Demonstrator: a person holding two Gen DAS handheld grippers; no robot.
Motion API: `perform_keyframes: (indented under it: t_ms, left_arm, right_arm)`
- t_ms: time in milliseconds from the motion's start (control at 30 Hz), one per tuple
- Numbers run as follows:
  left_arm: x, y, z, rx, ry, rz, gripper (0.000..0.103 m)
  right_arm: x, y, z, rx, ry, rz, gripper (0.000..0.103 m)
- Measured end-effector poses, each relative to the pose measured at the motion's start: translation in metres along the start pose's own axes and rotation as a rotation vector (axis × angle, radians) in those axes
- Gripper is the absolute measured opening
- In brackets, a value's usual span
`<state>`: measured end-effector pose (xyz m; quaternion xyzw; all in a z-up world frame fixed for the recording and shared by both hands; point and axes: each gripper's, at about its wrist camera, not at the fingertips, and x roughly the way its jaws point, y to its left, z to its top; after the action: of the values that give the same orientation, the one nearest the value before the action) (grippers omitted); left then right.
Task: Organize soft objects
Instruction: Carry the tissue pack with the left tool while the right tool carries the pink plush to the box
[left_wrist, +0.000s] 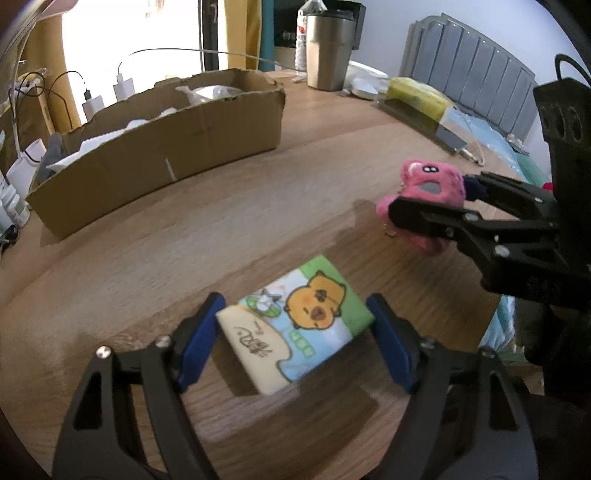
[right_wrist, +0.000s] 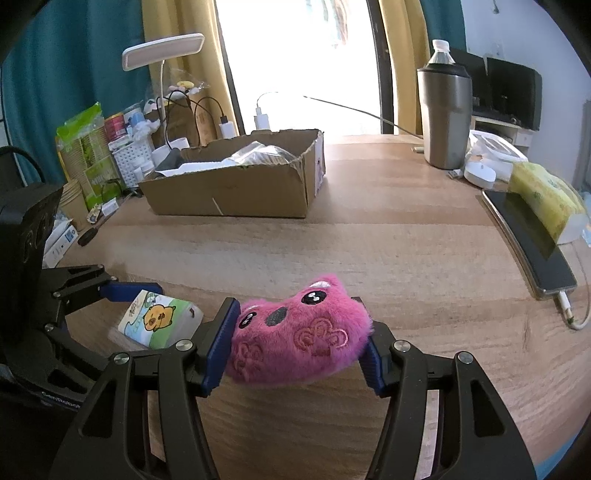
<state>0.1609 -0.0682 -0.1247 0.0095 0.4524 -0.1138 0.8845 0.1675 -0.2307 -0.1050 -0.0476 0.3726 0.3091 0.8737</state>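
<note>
**A:** Left wrist view first. What's between your tongs?

**B:** My left gripper (left_wrist: 295, 339) stands open around the tissue pack (left_wrist: 295, 325), which lies flat on the wooden table (left_wrist: 184, 240). The blue pads (left_wrist: 201, 332) sit just beside its two long edges; I see slim gaps, so nothing is pressed yet. I judge it light, squashy and slick in its printed wrap, so I'd take it across the middle, gently. At two o'clock my right gripper (left_wrist: 428, 206) carries the pink plush (left_wrist: 432, 192).

**A:** Anything unclear there?

**B:** The cardboard box (left_wrist: 166, 147) at eleven o'clock holds white things I can't identify.

**A:** Right wrist view?

**B:** My right gripper (right_wrist: 295, 339) is clamped on the pink plush (right_wrist: 295, 332), held above the table; its fur bulges between the pads. Soft, light, forgiving. The tissue pack (right_wrist: 162, 317) lies at nine o'clock, and the cardboard box (right_wrist: 229, 184) at twelve. The plush's underside is hidden.
</note>
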Motion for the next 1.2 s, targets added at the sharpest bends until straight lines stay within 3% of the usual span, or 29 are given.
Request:
perform_keyframes:
  t_ms: [667, 1200]
  left_arm:
    - [-0.036, 0.037, 0.002, -0.065, -0.112, -0.037, 0.078]
    - [-0.057, 0.082, 0.021, -0.119, -0.198, -0.004, 0.078]
  right_arm:
    - [0.007, 0.031, 0.036, -0.071, -0.021, -0.001, 0.062]
    - [0.020, 0.052, 0.069, -0.122, -0.039, 0.016, 0.062]
